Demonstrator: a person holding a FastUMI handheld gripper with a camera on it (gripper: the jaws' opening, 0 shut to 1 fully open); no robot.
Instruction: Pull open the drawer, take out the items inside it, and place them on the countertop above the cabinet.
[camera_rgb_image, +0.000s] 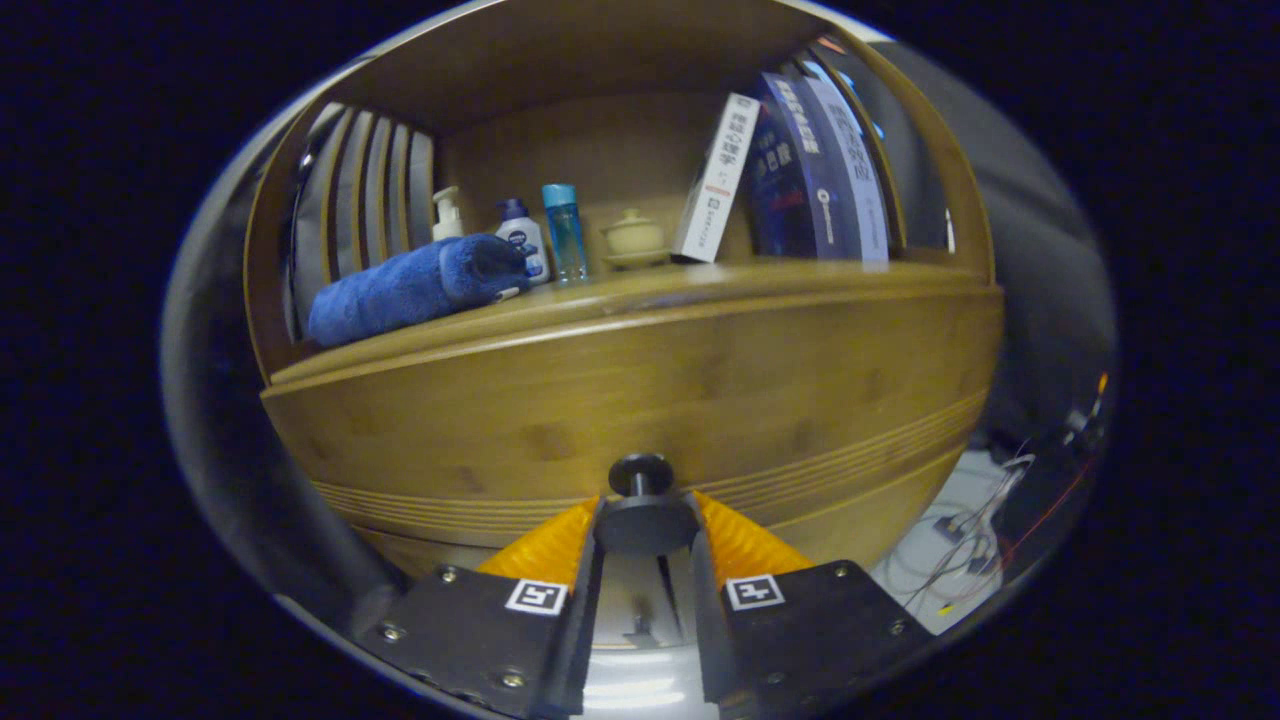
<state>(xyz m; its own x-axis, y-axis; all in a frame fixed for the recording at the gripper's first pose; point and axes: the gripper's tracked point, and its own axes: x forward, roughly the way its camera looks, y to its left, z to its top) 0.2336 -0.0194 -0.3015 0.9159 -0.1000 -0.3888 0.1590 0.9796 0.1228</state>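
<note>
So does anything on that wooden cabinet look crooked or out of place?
Only mildly: the white book tilts against the dark blue books, and the rolled blue towel lies slanted by the bottles. The gripper has its orange fingers around the black drawer knob.

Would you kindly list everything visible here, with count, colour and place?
Cabinet: one, brown wood, drawer front shut, ahead of the fingers.
Drawer knob: one, black, between the fingertips.
Towel: one, blue, rolled, on the countertop.
Bottles: three, cream pump, white with dark cap, clear blue, behind the towel.
Lidded cup: one, beige, beside the bottles.
Books: several, white and dark blue, leaning beyond the cup.
Cables: several, on the floor beside the cabinet.
Gripper: one, black with orange fingers, closed around the knob.
</note>
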